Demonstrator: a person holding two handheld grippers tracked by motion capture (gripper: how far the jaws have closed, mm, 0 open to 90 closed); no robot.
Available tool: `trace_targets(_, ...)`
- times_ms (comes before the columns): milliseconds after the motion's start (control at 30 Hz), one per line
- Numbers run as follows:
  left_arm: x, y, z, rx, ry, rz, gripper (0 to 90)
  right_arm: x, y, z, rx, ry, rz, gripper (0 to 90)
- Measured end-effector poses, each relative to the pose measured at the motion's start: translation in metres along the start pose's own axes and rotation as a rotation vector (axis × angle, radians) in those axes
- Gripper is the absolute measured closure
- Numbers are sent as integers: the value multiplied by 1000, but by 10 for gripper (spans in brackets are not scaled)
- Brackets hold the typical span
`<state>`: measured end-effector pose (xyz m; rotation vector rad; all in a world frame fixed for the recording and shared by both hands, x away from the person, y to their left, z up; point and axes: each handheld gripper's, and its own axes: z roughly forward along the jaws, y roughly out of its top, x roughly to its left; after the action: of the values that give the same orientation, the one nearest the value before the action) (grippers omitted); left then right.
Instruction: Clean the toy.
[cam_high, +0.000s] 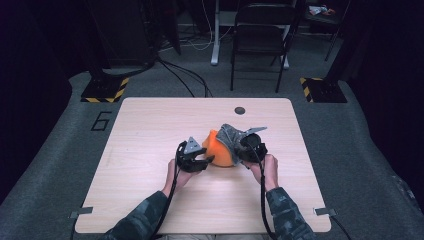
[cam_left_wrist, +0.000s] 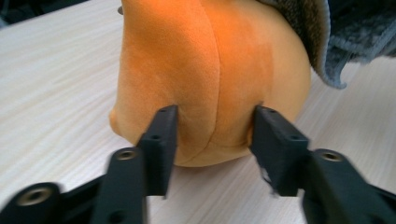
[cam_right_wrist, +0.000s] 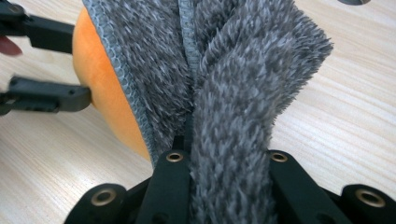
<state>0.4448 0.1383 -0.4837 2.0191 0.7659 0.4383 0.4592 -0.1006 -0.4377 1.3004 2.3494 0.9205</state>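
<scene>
An orange plush ball (cam_high: 219, 150) rests on the light wooden table (cam_high: 150, 130), with a fuzzy grey cloth (cam_high: 231, 134) draped over its far right side. My left gripper (cam_high: 206, 161) is at the ball's near left. In the left gripper view its jaws (cam_left_wrist: 214, 135) stand apart on either side of the lower bulge of the ball (cam_left_wrist: 205, 70), tips at its surface without squeezing it. My right gripper (cam_right_wrist: 226, 158) is shut on a thick fold of the grey cloth (cam_right_wrist: 224, 70), holding it up over the ball (cam_right_wrist: 107, 93). The left gripper (cam_right_wrist: 80, 64) also appears there at the left.
A dark round grommet (cam_high: 239, 110) sits in the table near its far edge. Beyond the table stand a black folding chair (cam_high: 260, 35) and two floor bases with yellow-black stripes (cam_high: 105, 90). Bare tabletop lies to the left and along the front.
</scene>
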Motion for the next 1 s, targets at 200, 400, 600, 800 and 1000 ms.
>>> trace_targets(200,-7,-3,13,14,34,67,498,-1,0,1,-3,0,-2,792)
trace_targets(400,-6,-2,10,8,26,42,771,-1,0,0,-8,-7,-1,791)
trace_targets(600,-7,11,-3,-8,-15,-27,797,6,13,-25,-77,-32,-33,792)
trace_targets(800,-14,13,-4,-9,-47,-47,795,39,21,-31,-92,-14,-127,791)
trace_targets(1000,-10,9,0,1,-50,-51,792,41,16,-13,-49,-61,-165,792)
